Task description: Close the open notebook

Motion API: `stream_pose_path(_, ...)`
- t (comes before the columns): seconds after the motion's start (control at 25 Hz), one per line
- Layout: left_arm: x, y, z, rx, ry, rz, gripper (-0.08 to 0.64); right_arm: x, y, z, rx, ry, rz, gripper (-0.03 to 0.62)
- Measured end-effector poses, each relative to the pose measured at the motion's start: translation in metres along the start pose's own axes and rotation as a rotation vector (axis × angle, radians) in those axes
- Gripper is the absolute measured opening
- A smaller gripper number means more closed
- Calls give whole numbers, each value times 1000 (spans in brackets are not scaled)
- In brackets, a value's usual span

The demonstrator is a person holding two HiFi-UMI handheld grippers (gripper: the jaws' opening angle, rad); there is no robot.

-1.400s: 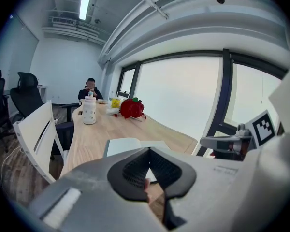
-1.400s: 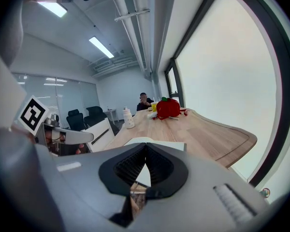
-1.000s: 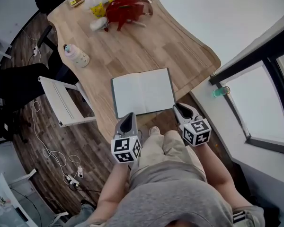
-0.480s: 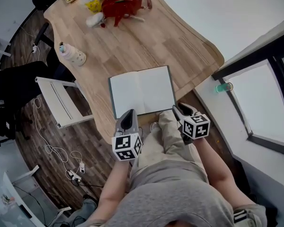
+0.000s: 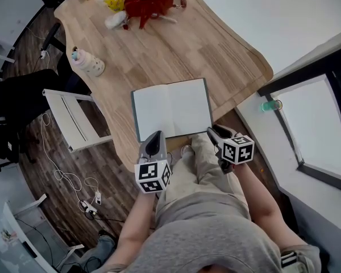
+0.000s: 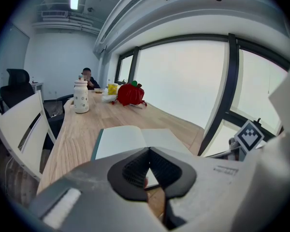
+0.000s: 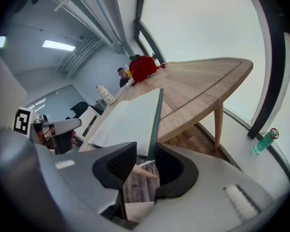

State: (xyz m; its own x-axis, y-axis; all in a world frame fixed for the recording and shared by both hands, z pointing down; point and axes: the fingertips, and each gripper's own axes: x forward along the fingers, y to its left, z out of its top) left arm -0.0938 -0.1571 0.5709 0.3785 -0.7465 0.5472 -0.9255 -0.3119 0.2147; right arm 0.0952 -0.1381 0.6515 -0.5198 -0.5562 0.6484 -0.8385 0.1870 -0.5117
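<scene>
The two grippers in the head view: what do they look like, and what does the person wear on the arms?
The left gripper and right gripper have grey, rounded shells with black ribbed pads inside. Each carries a white cube with black square markers. No cables show. The person wears a grey top; the forearms are uncovered.

Head view: overhead, facing steeply down, well above the light wooden table (image 5: 176, 56). Left gripper view: low at the table's near edge, facing along it. Right gripper view: lower, tilted, close. All 3 share the open white-paged notebook (image 5: 170, 110).
</scene>
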Motion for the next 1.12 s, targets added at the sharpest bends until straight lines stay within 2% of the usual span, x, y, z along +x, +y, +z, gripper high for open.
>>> stream_pose_path(0.08,0,1,-1,-1,2,1,5,-1,0,1,-14,1,-17,126)
stream_pose_path(0.12,0,1,-1,-2,3,1,5,-1,-1,1,-18,0,-28,149)
stream_pose_path(0.24,1,0,-1,-3,2,-1,5,1,-4,-1,7,8,-25,161)
stream_pose_path(0.6,-1,5,2,-1,-2,14,5,6,-1,-2,209,8,156,112)
stream_pose_path(0.76,-2,6,2,-6,-3,17,5,5,0,-1,197,9,166,107)
stream_pose_path(1.12,1,3,10,-5,-25,7,5,-7,12,15,184,-15,200,43)
